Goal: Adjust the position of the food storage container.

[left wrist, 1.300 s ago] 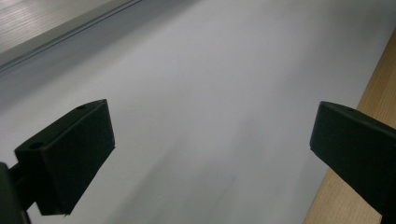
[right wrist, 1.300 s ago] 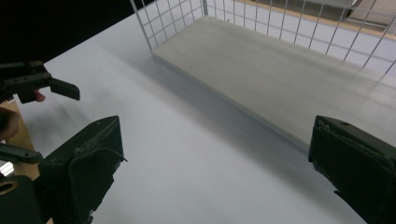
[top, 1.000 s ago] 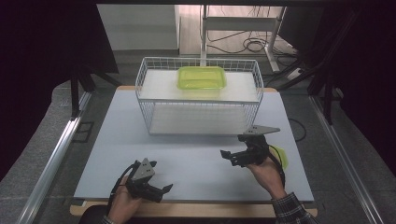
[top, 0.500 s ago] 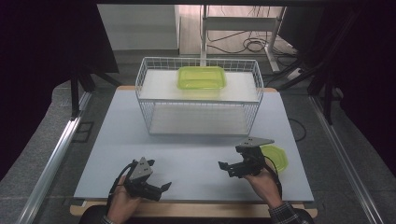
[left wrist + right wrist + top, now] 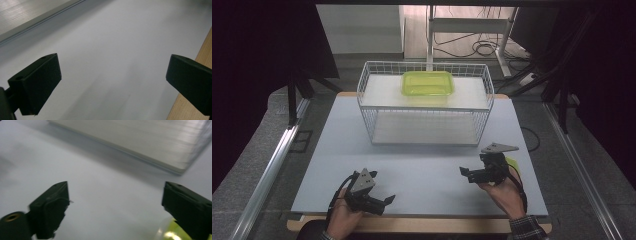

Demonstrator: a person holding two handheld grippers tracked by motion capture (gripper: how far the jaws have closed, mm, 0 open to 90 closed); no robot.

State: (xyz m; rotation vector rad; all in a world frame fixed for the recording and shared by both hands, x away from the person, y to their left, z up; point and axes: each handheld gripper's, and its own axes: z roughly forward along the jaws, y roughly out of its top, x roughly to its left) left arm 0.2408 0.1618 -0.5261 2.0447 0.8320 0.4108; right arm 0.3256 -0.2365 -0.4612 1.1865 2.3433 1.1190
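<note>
The table [image 5: 337,150] carries the wire basket [image 5: 424,107] at its far side, a yellow-green container [image 5: 428,83] resting on the basket's upper shelf. My right gripper [image 5: 472,175] hangs low just beside a small yellow-green lid [image 5: 513,164] at the table's right edge; its jaws have just been closing slightly, stand apart, nothing between them. My left gripper [image 5: 387,201] waits spread and empty, near the front edge. Nothing blocks the lid.

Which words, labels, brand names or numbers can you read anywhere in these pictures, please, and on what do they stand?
None: no readable text in any view.
White wire basket: no label or tag.
Yellow-green clear plastic container: no print visible.
Pale grey table mat: plain.
Black left tongs and black right tongs: no markings legible.
</note>
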